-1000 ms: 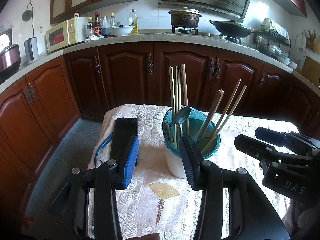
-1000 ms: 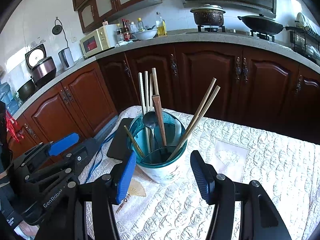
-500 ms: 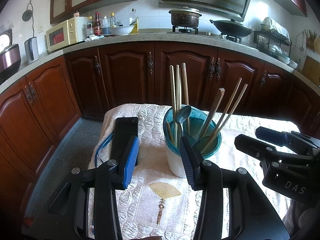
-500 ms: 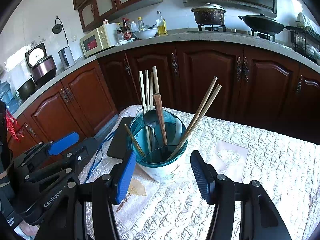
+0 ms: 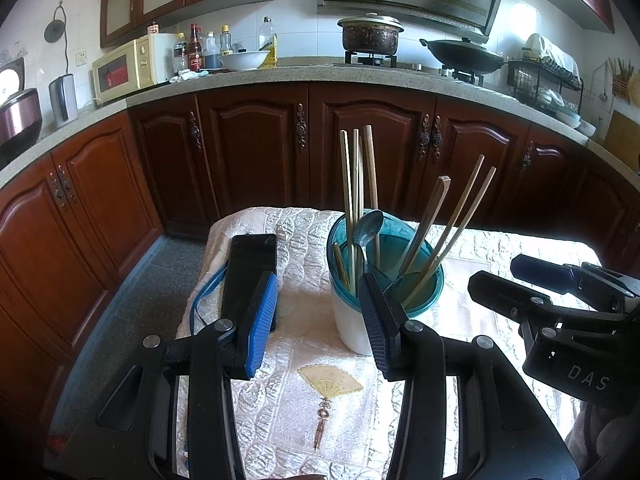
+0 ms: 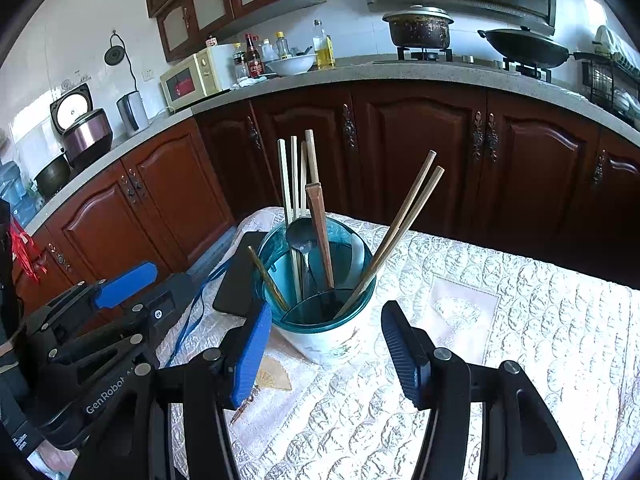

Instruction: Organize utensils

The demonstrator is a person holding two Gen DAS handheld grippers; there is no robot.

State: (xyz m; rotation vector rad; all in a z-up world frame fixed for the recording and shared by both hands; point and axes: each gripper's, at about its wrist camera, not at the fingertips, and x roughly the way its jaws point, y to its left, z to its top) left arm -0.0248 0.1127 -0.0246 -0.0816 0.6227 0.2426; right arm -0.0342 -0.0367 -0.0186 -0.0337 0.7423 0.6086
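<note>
A white utensil holder with a teal rim (image 5: 352, 328) (image 6: 332, 340) stands on the quilted table cloth. It holds several wooden chopsticks (image 5: 356, 184) (image 6: 404, 216), a metal spoon (image 5: 370, 226) (image 6: 300, 238) and a brown wooden handle (image 6: 320, 232). My left gripper (image 5: 318, 320) is open and empty just in front of the holder. My right gripper (image 6: 324, 344) is open and empty, its fingers to either side of the holder's near wall. Each gripper shows in the other's view: the right gripper (image 5: 568, 304), the left gripper (image 6: 100, 320).
A black phone (image 5: 250, 268) (image 6: 240, 276) with a blue cable (image 5: 204, 296) lies left of the holder. The table's cloth (image 5: 320, 400) has a fan motif (image 5: 332, 382). Dark wooden cabinets (image 5: 256, 148) and a counter with a microwave (image 5: 132, 64) stand behind.
</note>
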